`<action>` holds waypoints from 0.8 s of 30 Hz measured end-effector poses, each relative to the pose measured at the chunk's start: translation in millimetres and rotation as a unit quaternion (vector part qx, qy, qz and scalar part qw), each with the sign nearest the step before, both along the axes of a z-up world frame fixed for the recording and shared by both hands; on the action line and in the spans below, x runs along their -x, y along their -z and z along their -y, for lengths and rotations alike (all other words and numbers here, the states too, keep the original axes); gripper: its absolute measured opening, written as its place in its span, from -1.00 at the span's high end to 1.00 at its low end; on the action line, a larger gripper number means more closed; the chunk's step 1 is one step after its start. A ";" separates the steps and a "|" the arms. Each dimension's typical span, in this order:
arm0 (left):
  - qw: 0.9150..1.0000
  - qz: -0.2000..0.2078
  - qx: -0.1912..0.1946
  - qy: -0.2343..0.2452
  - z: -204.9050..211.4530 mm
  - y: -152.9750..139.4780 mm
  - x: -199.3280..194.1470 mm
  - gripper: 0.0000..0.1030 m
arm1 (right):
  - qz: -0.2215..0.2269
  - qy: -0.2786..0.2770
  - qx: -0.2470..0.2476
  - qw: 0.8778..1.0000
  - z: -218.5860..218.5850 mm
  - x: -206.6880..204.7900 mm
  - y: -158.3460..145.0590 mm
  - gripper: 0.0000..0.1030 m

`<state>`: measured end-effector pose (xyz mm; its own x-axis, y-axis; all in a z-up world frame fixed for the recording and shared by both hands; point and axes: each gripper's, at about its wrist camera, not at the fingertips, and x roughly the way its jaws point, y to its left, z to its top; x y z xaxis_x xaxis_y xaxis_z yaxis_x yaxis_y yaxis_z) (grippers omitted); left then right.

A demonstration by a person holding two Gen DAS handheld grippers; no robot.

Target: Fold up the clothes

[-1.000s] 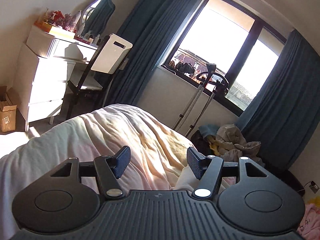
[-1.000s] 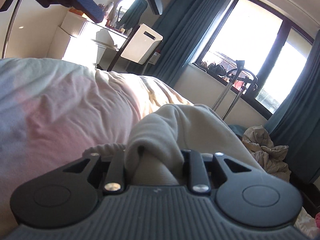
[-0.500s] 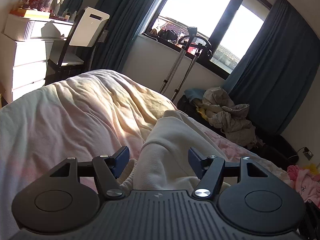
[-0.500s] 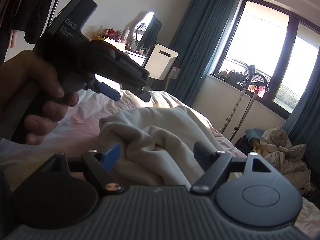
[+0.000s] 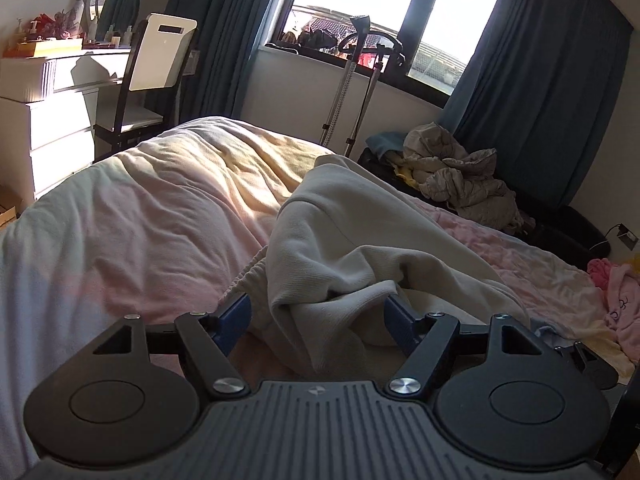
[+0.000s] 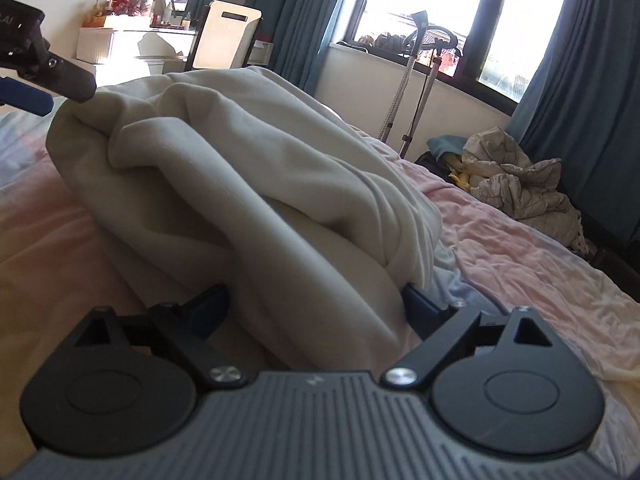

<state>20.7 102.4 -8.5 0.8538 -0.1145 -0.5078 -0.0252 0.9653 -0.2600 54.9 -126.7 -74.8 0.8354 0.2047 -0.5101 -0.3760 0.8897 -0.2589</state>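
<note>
A cream sweatshirt (image 5: 352,240) is seen heaped in loose folds on the pink-and-cream duvet (image 5: 152,208) of a bed, with a ribbed hem showing at its near edge. A bunched fold of it lies between the blue-padded fingers (image 5: 234,318) of the left gripper (image 5: 318,320), whose jaws are spread wide, the cloth being bracketed but not pinched. In the right wrist view the same sweatshirt (image 6: 248,168) is mounded up in front of the right gripper (image 6: 316,304); its jaws are likewise parted, with a thick fold lying between them unclamped. The left gripper's tip (image 6: 44,80) is seen at the upper left, near the garment's far edge. Beyond the bed, a pile of crumpled clothes (image 5: 460,176) lies on the floor below the window (image 5: 400,20), beside dark blue curtains (image 5: 540,80). A white dresser (image 5: 44,112) topped with small items and a chair (image 5: 148,80) stand at the left.
</note>
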 end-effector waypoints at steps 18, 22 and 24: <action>0.993 0.083 0.062 -0.054 1.7 13.0 -53.6 0.40 | 0.030 0.113 -0.063 0.991 12.7 -17.7 1.7 0.37; 0.983 0.131 0.123 -0.041 -14.3 -1.0 -61.4 0.53 | 0.109 0.123 0.021 0.986 3.8 -6.1 -9.3 0.58; 0.981 0.130 0.137 -0.044 -21.2 -1.5 -68.1 0.53 | 0.131 0.105 0.081 0.983 -6.6 -0.7 -4.3 0.58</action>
<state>88.8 123.6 -7.0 0.9632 -0.1368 -0.2315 -0.0033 0.8549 -0.5188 55.6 -120.0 -70.6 0.9574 -0.0521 -0.2840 -0.0904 0.8802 -0.4660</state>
